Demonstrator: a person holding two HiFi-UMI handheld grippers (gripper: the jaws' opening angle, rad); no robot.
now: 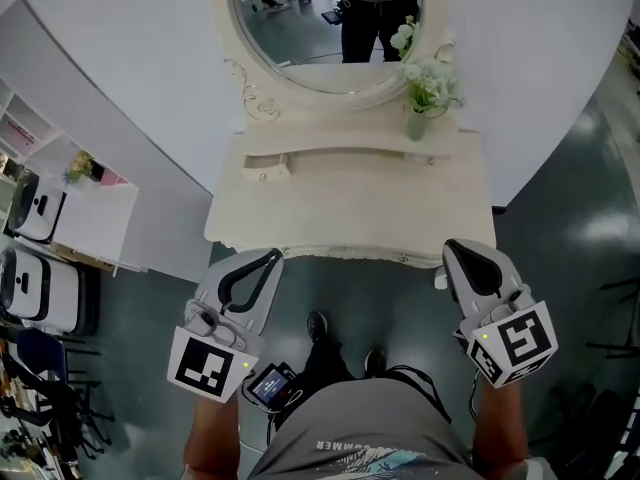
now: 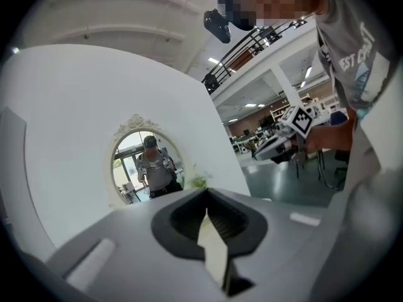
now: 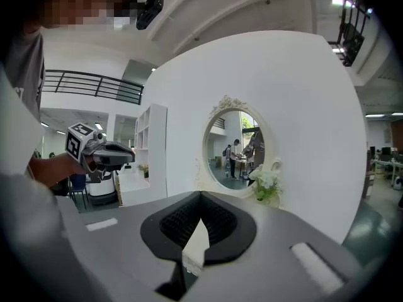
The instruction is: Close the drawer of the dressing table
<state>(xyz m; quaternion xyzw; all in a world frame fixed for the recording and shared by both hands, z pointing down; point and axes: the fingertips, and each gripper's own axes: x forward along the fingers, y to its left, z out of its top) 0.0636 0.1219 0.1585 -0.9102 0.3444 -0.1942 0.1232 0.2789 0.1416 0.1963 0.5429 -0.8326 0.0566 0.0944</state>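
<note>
The drawer [image 1: 266, 168] looks to be the small one that juts out of the low shelf at the back left of the dressing table [image 1: 350, 213], below the oval mirror [image 1: 300, 38] and well apart from the flowers [image 1: 427, 90] at the right. It appears only partly out; how far is hard to judge from above.

You stand at the table's front edge with the drawer not yet touched, so this reads as the approach. Your left gripper [image 1: 268, 260] hangs just before the front edge on the left, its jaws together with nothing between them. Your right gripper [image 1: 458, 250] sits at the right front corner, likewise closed and empty.

Next, the left gripper, being nearer, would need to reach across the tabletop, meet the drawer front squarely with its closed tips and push it straight back.

Your shirt [image 1: 350, 438] shows "UMMER"; other print is too small to read.
</note>
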